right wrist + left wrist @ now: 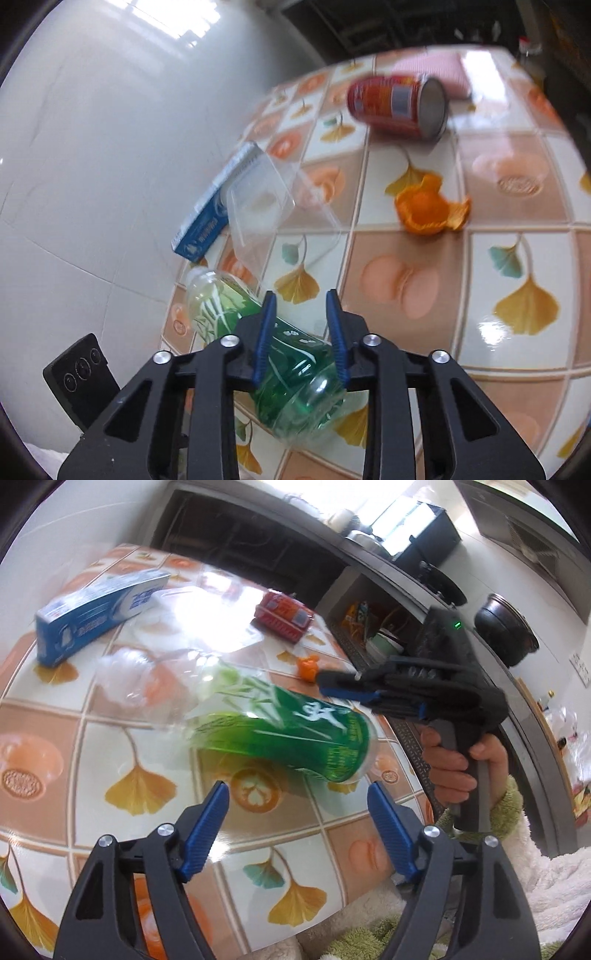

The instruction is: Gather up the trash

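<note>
Picking up first trash item: right hand-held gripper (300,332) clamped across bottle (258,332), lying on bench (480,258) near its edge. Left hand-held gripper (299,823) spread apart, empty, just short of bottle. Next, probably: lift clear toward bin, none in view.

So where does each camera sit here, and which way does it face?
Left wrist: on the left gripper, looking down across the table; the right gripper and a hand show.
Right wrist: on the right gripper, looking down at the green bottle between its fingers.
Shared: bottle, red can, orange peel, blue box.
</note>
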`<state>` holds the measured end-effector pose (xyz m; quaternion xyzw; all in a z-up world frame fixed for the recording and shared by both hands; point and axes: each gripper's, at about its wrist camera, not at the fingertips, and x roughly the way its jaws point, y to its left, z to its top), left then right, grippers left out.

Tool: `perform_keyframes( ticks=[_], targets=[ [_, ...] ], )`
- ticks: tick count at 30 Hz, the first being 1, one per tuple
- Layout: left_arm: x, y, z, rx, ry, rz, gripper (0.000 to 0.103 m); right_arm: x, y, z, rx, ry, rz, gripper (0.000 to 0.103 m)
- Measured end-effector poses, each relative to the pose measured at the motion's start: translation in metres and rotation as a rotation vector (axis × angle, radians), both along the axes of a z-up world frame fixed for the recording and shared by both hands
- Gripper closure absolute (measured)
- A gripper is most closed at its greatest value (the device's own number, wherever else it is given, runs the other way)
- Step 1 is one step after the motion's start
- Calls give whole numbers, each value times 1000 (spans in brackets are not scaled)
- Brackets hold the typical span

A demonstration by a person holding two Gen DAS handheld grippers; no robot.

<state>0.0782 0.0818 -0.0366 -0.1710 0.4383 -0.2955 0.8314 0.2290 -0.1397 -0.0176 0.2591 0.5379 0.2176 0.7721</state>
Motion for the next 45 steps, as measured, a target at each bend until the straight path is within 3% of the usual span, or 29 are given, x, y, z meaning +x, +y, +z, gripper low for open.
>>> perform_keyframes(
  ticks=[3,10,14,17,25,37,45],
  targets=[
    [2,13,0,-16,20,27,28,-7,6,-9,26,58,39,84],
    [7,44,2,-38,84,99,28,-54,39,-7,155,72,174,84],
    [10,49,1,10,126,143,28,-78,66,-14,235,93,238,84],
    [10,45,1,65,135,154,28,-88,76,-16,240,92,260,84],
    [17,28,-11,179,173,162,28,-102,52,-4,203,51,195,83],
    [21,27,-27,72,242,122,40,-108,20,-9,192,58,71,80],
    [20,28,-27,71,243,141,41,-126,-4,-3,196,49,48,78]
  ],
)
